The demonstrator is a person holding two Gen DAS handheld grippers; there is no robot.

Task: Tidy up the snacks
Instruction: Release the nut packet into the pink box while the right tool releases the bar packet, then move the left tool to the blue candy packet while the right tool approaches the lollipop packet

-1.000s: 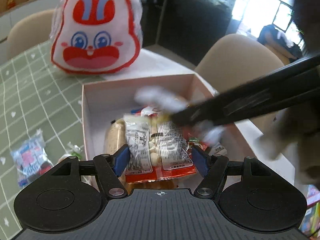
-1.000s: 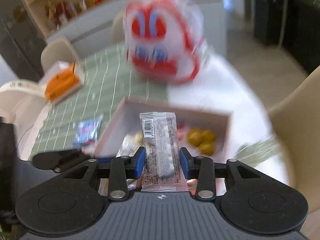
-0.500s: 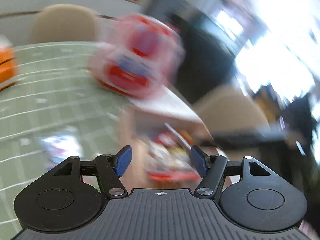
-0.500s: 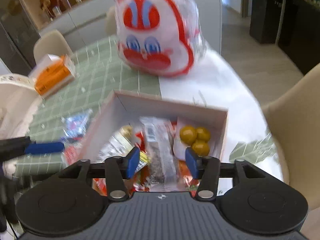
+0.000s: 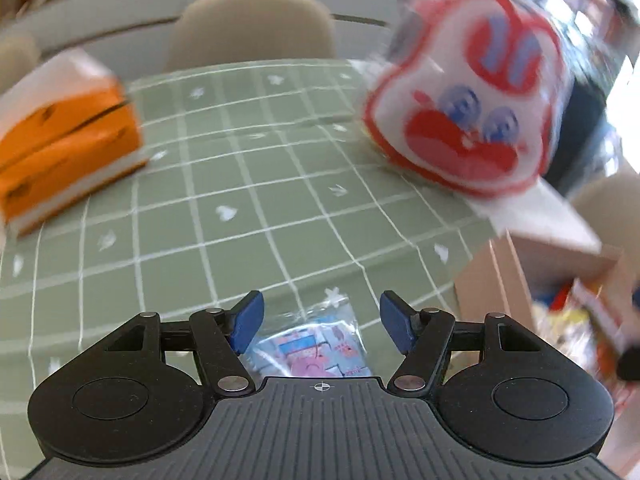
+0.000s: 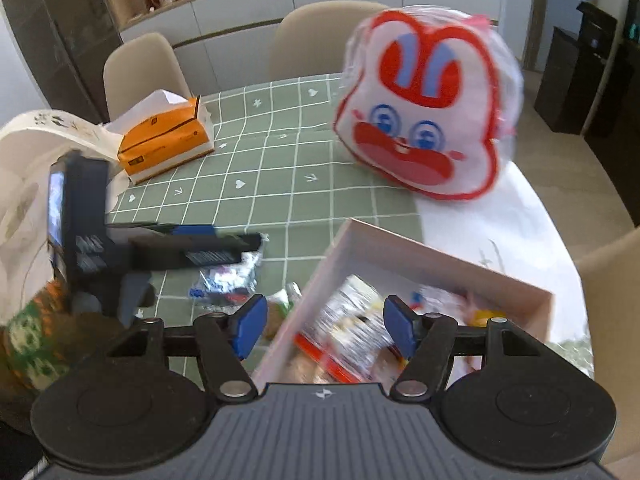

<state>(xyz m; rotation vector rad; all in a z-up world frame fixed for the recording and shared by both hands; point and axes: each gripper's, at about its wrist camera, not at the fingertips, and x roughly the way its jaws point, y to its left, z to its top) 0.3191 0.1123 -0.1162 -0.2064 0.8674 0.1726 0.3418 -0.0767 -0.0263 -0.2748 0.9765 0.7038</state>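
Spreading across most of both views, the worktop (image 6: 280,184) wears a green checked cloth (image 5: 248,208), with beige chairs (image 6: 316,40) behind it at the top of the frame. A big rabbit-face bag (image 6: 424,116), red and white, stands at the upper right of the cloth, and an orange tissue box (image 6: 164,144) sits at the upper left. At the lower right of the right wrist view lies the pale open box (image 6: 400,248), already holding a blurred heap of snack packets (image 6: 352,328). The right tongs (image 6: 325,327) hover over the box's near left corner, jaws having just been opening and now standing apart — nothing between the blue pads. The left tongs (image 5: 321,321) also stand apart, having just been closing a little, poised above a small blue and pink snack packet (image 5: 316,346) that lies on the cloth at the lower centre of the left wrist view, just left of the box; the pads do not press on it. Seen from the right wrist view, those left tongs (image 6: 244,242) reach in from the left edge over that packet (image 6: 228,284) — another small wrapped snack (image 6: 280,308) lies between it and the box wall.
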